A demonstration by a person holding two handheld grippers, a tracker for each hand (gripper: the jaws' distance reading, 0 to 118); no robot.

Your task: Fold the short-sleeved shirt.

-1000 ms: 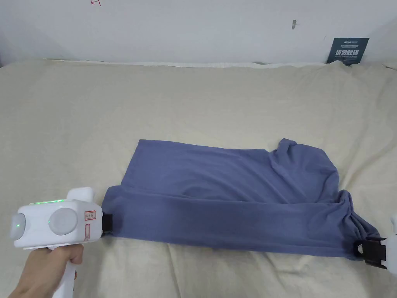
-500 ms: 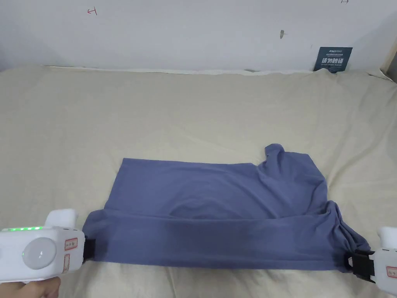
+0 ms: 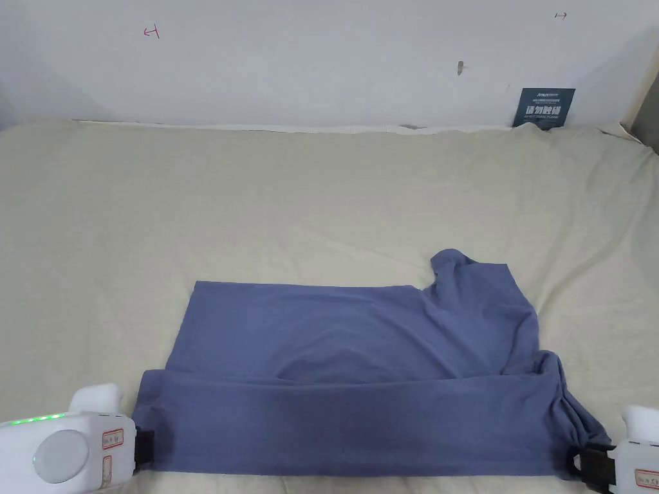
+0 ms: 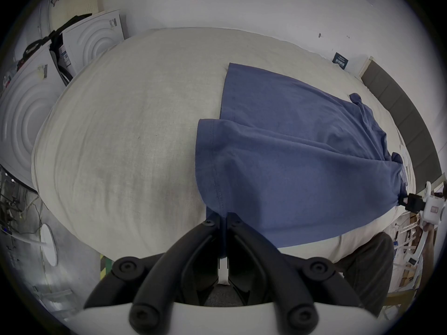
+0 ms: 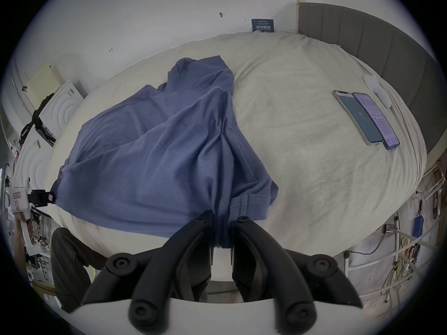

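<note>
Soft, limp shirt (image 3: 360, 360) pinched at hem corner by left hand-held gripper (image 4: 223, 221), bunched shoulder clamped by right hand-held gripper (image 5: 221, 221); sag expected.

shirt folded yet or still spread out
Partly folded: the shirt's near edge is doubled over the body, both ends clamped in the left gripper and right gripper.
</note>
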